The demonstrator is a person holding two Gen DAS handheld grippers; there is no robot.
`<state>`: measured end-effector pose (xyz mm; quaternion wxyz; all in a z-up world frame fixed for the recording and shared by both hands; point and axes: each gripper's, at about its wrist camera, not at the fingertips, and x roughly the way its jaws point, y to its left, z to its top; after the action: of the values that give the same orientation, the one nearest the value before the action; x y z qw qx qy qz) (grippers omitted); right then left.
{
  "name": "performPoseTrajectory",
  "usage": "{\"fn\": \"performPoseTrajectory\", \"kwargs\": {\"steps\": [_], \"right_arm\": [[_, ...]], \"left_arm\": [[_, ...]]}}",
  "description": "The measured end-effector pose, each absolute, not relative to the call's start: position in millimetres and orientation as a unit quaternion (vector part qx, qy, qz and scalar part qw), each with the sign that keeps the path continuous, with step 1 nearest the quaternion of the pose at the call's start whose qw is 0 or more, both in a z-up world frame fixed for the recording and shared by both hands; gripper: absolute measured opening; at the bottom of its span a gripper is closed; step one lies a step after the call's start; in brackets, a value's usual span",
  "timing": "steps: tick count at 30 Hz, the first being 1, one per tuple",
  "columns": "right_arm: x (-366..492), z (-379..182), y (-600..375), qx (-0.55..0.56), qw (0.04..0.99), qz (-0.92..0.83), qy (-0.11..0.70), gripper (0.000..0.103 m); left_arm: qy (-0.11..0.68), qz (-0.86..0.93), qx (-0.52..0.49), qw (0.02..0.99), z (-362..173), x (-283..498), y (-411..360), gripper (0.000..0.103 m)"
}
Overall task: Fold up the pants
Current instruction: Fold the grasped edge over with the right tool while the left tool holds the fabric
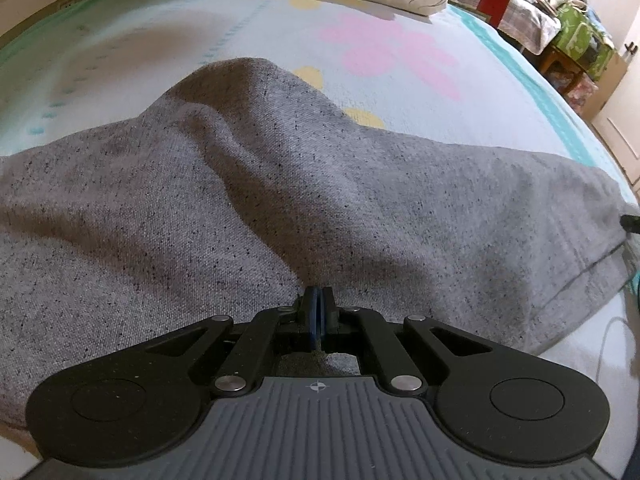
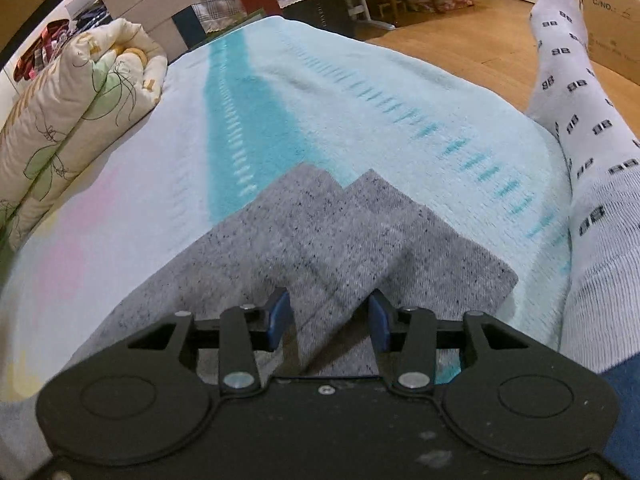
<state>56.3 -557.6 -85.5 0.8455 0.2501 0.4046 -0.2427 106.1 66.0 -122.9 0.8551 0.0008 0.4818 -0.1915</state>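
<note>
Grey knit pants spread on a bed, one pair of tongs pinching the cloth, the other standing open over the leg ends.

Left wrist view: the left tongs (image 1: pixel 319 312) are closed, blue pads pressed together on a ridge of the pants (image 1: pixel 248 200), which rise in a soft tent from the pinch and slump across the near part of the bed (image 1: pixel 160 40). The speckled grey jersey looks light, limp and a little stretchy; it should drape and not hold a crease, so I judge seams, hems or the waistband the surest places to take hold. Right wrist view: the right tongs (image 2: pixel 329 318) stand open, nothing between the pads, just above the two flat, square-cornered leg ends of the pants (image 2: pixel 320 232), stacked slightly askew on the terry-textured turquoise-striped bed (image 2: pixel 360 120). A puffy floral quilt (image 2: pixel 72 112) sits far left; a sock-clad leg (image 2: pixel 580 128) rests right.
</note>
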Motion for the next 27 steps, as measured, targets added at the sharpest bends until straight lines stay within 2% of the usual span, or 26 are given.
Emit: {"fn": "performPoseTrajectory", "kwargs": {"steps": [3,7,10,14,17,25,26,27], "right_arm": [[63.5,-72.1,-544.0,0.189,0.864,-0.223,0.410,0.007],[52.1,-24.7,-521.0,0.087,0.896,-0.205,0.384,0.006],[38.7,-20.3,-520.8,0.025,0.886,-0.223,0.406,0.006],[37.8,-60.1,-542.2,0.054,0.842,-0.229,0.485,0.006],[48.4,-70.0,-546.0,0.064,0.834,-0.237,0.495,0.006],[54.8,-81.3,-538.6,0.008,0.812,-0.232,0.536,0.006],[54.9,-77.9,-538.0,-0.002,0.815,-0.231,0.531,0.008],[53.1,-73.4,-537.2,-0.010,0.819,-0.231,0.525,0.015]], "left_arm": [[0.484,-0.193,-0.001,0.853,-122.4,107.2,65.9,0.003],[0.491,-0.194,-0.013,0.849,-122.1,110.0,69.0,0.003],[0.489,-0.196,-0.021,0.850,-123.0,109.6,71.6,0.003],[0.489,-0.196,-0.016,0.850,-122.0,108.1,70.7,0.003],[0.493,-0.196,-0.013,0.848,-120.4,108.8,69.3,0.003],[0.491,-0.202,0.003,0.847,-117.2,109.6,67.0,0.003],[0.492,-0.202,0.006,0.847,-116.1,108.6,67.5,0.003],[0.493,-0.202,0.007,0.846,-114.5,108.1,67.8,0.003]]}}
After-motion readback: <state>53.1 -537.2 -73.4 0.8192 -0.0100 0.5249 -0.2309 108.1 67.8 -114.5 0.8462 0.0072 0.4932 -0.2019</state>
